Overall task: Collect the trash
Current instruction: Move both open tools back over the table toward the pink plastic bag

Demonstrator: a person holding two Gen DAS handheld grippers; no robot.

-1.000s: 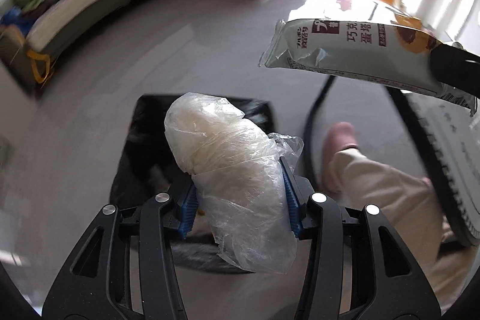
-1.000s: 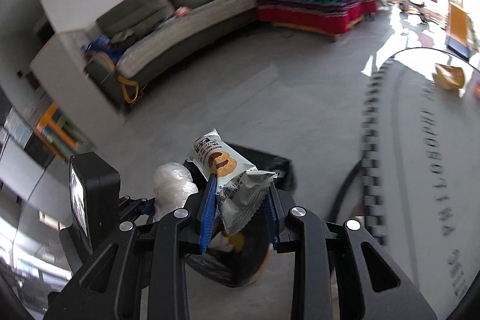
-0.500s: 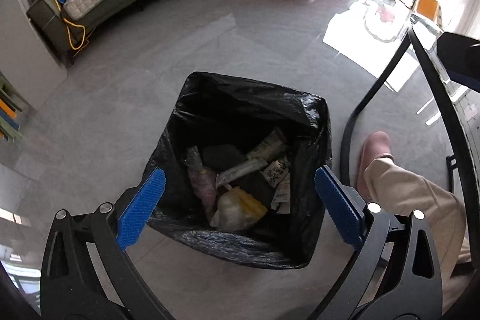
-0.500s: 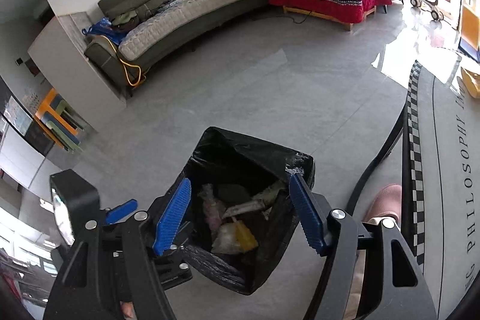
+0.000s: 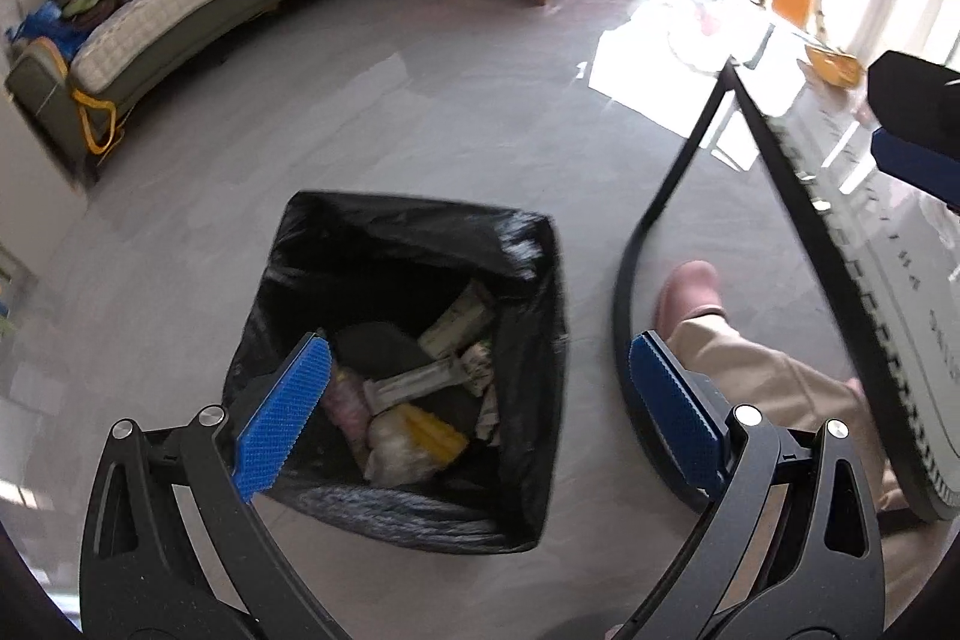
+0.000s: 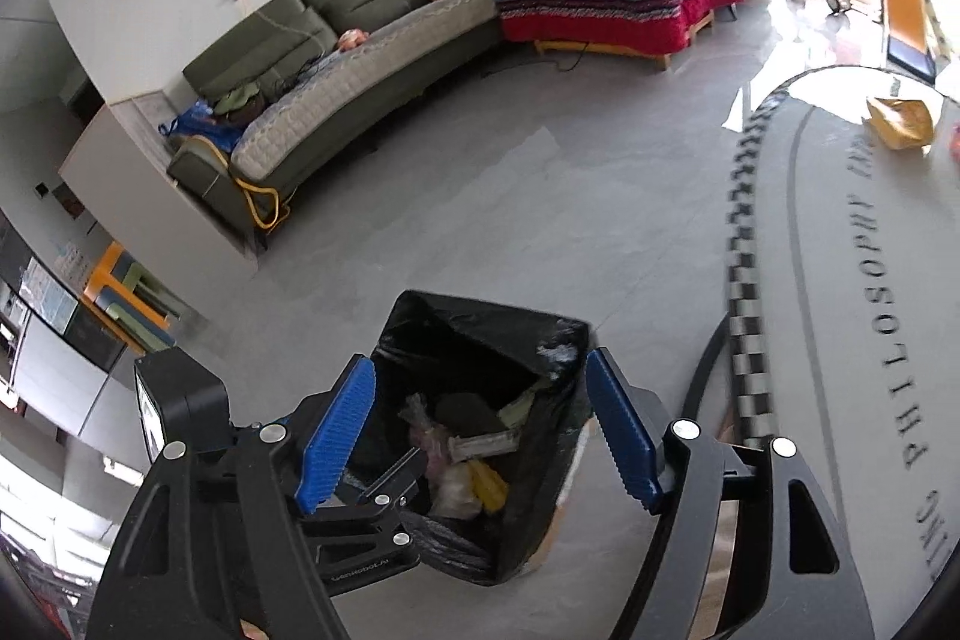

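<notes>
**Black tools, blue pads, beige trousers**

The left black plastic two-finger tool and its right twin carry ribbed blue pads and silver pivot screws. The person wears beige trousers and a pink slipper.

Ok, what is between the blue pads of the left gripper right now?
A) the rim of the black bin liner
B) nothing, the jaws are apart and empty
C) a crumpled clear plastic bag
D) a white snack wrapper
B: the left gripper stands wide open with only air between its blue pads, above the black-lined trash bin on the grey floor.
</notes>
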